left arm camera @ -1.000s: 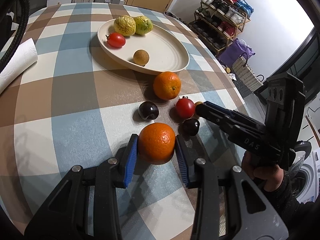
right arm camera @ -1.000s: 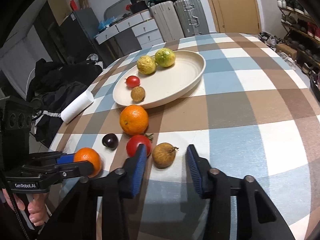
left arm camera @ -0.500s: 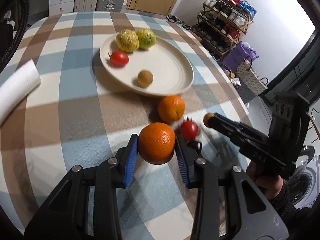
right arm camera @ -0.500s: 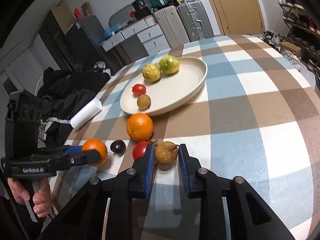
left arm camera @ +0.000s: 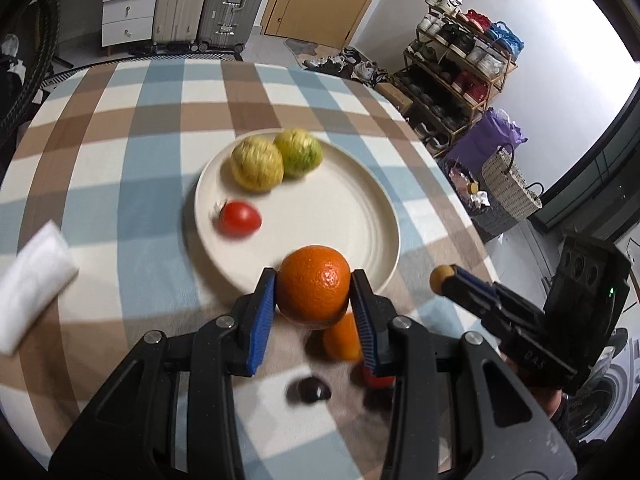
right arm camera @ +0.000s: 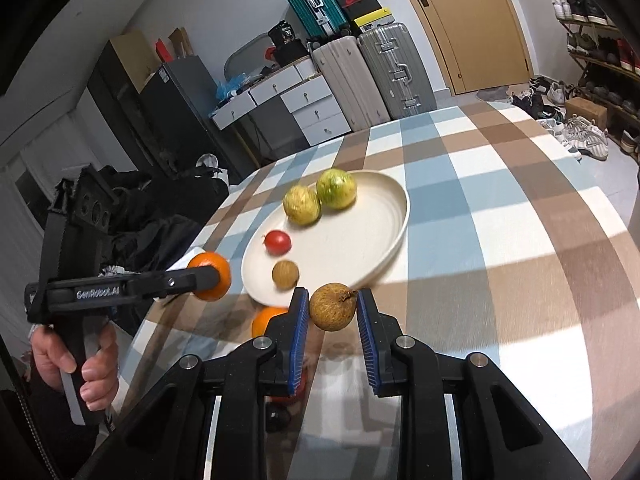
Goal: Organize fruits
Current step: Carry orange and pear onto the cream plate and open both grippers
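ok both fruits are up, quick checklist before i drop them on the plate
1. Left hand-held gripper shut on the round orange: ok.
2. Right hand-held gripper shut on the small brown round fruit: ok.
3. Both fruits lifted off the checked tablecloth: ok.
4. Bare space on the cream round plate: ok, its right part is free.
5. Grippers apart from each other: ok.
6. Small brown fruit already on the plate, near its front rim, clear of the drop spot: cannot tell.
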A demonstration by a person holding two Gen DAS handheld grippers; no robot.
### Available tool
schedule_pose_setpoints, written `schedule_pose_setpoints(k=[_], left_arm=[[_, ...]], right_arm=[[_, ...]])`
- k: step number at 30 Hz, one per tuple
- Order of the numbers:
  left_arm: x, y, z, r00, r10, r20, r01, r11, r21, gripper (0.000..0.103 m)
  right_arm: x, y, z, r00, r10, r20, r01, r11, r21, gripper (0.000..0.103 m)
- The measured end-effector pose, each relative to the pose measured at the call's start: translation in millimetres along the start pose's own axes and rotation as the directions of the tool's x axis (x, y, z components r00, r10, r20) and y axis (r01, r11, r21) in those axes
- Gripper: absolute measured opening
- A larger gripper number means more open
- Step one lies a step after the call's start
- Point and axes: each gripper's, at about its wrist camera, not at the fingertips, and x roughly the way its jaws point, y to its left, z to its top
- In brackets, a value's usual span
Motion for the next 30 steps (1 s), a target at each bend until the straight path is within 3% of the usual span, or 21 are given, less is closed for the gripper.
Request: schedule_pose_setpoints(k=[10,20,30], left_arm=[[47,-18,40,0.998,0.062,0.022,-0.063,0.997,0.038,0.034],[97,-23,63,0.999,0.044,-0.019,-0.044,0.998,0.035,0.034],[123,-16,73,0.998,0.036,-0.057,-0.035,0.999,0.03,0.034]], right_arm=[[22,-15,39,1.0,0.027,0.012,-0.027,1.0,-0.009,0.025],[56,-32,87,0.997,0.076,0.013,-0.076,0.997,-0.002,0.025],[114,-55,112,0.993,0.088,-0.073,-0.083,0.994,0.068,0.025]])
